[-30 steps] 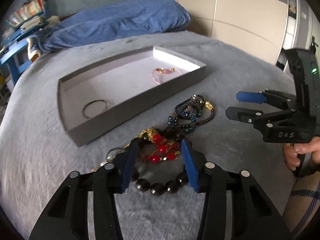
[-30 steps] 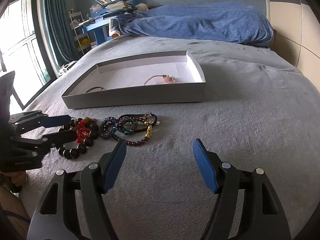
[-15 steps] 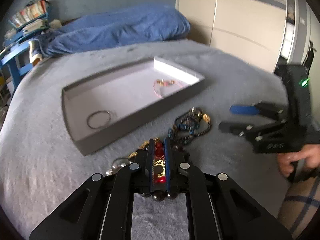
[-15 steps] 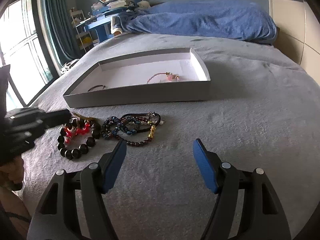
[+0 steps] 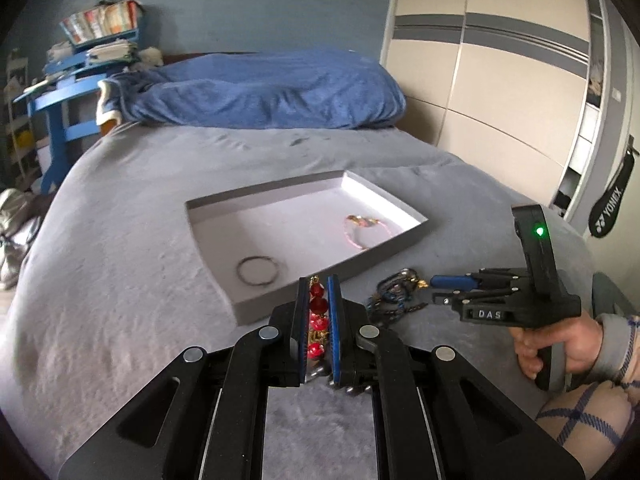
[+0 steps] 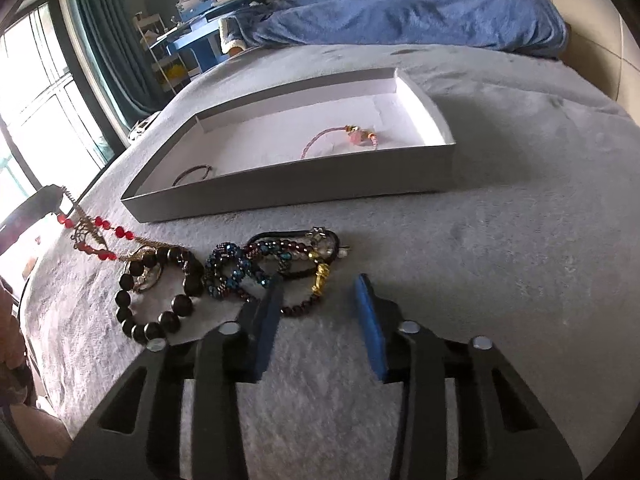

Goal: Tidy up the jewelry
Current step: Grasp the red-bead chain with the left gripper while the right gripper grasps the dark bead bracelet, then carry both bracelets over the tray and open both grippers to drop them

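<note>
Each wrist camera looked forward and downward along its own claw, close over the bed [image 5: 120, 280]. Both views shared the grey tray [image 5: 328, 292] [image 6: 280, 192] and the heaped bracelets [image 6: 272, 264].

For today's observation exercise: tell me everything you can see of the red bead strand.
The red bead strand is a string of glossy, faceted red beads with gold-coloured filigree links. The left tool is shut on one end, with beads showing between its blue pads. From there it slopes down to the grey bedspread, its far end by the black bead bracelet.

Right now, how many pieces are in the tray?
2. A thin dark ring lies near the tray's front left corner as the left wrist view shows it; a pink bracelet with a gold charm lies toward the right side. None seems hidden.
</note>
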{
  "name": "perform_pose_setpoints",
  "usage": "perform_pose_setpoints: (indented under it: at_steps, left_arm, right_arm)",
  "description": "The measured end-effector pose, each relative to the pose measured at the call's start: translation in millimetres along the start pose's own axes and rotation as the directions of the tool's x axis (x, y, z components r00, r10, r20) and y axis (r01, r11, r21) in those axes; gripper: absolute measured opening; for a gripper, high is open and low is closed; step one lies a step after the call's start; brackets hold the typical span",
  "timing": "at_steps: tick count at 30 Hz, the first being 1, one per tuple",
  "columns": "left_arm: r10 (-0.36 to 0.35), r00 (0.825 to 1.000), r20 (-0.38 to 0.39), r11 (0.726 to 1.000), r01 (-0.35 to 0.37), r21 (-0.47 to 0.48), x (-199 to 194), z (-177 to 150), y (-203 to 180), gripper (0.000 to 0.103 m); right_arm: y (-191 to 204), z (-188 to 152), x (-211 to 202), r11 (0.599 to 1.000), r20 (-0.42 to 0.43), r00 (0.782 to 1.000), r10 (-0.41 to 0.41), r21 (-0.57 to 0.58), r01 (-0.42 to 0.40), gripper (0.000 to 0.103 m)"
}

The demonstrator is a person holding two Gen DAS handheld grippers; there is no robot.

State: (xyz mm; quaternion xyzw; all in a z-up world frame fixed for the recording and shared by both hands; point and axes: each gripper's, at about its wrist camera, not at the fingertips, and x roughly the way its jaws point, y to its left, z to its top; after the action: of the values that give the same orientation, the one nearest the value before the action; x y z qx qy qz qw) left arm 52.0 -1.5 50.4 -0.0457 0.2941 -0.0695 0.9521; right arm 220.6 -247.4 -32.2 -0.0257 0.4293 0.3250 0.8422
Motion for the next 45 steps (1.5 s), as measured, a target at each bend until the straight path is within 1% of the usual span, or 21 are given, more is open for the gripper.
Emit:
perform_pose_setpoints:
  at_steps: [1, 3, 5, 10, 15, 20, 24, 28, 35, 39, 45]
  left_arm:
    - [0.006, 1.0, -0.001, 1.0, -0.006, -0.005, -1.4, -1.5, 2.9, 0.009]
    - [0.021, 1.0, -0.003, 1.0, -0.021, -0.022, -4.8, -5.1, 10.4, 0.009]
    - [0.03, 1.0, -0.002, 0.999, -0.031, -0.038, -9.1, -8.7, 16.4, 0.009]
    - [0.055, 0.998, -0.009, 0.996, -0.056, -0.063, -17.5, -17.9, 30.6, 0.009]
    - [0.076, 0.996, -0.049, 0.993, -0.08, -0.085, -14.5, -32.8, 42.4, 0.009]
    - [0.072, 0.993, -0.092, 0.989, -0.083, -0.121, -5.8, -51.6, 50.1, 0.01]
    - [0.067, 0.994, -0.086, 0.987, -0.078, -0.138, -9.1, -55.2, 52.8, 0.01]
    - [0.059, 0.997, -0.053, 0.99, -0.065, -0.124, -17.5, -42.4, 50.7, 0.01]
    - [0.035, 0.999, 0.012, 0.996, -0.034, -0.087, -31.7, -8.2, 43.5, 0.01]
    - [0.026, 0.999, 0.043, 0.998, -0.023, -0.063, -37.3, 12.0, 38.5, 0.01]
    - [0.003, 0.995, 0.097, 0.999, 0.001, -0.044, -43.1, 46.0, 33.9, 0.01]
  right_arm:
    - [1.0, 0.2, 2.6, 1.0, -0.009, 1.0, 0.001, -0.005, -0.001, 0.021]
    - [3.5, 0.4, 4.1, 1.0, -0.015, 1.0, 0.005, -0.016, -0.005, 0.01]
    - [3.4, 0.0, 0.8, 1.0, -0.002, 1.0, 0.008, -0.018, -0.008, 0.007]
    - [3.2, -2.1, -20.9, 1.0, 0.06, 0.998, 0.001, -0.018, 0.001, 0.006]
    - [2.7, 3.6, -50.3, 0.999, 0.132, 0.991, -0.009, -0.03, 0.013, 0.006]
    - [5.6, 13.1, -74.8, 0.998, 0.189, 0.982, -0.019, -0.059, 0.031, 0.006]
    - [3.7, 21.3, -92.1, 0.997, 0.23, 0.973, -0.027, -0.062, 0.042, 0.006]
    - [2.3, 30.2, -101.6, 0.997, 0.25, 0.968, -0.031, -0.067, 0.049, 0.006]
    - [1.7, 36.2, -98.6, 0.997, 0.251, 0.968, -0.025, -0.062, 0.042, 0.006]
    - [3.7, 41.4, -97.2, 0.997, 0.254, 0.967, -0.021, -0.067, 0.04, 0.006]
    - [7.0, 58.6, -95.7, 0.996, 0.268, 0.963, -0.012, -0.084, 0.036, 0.006]
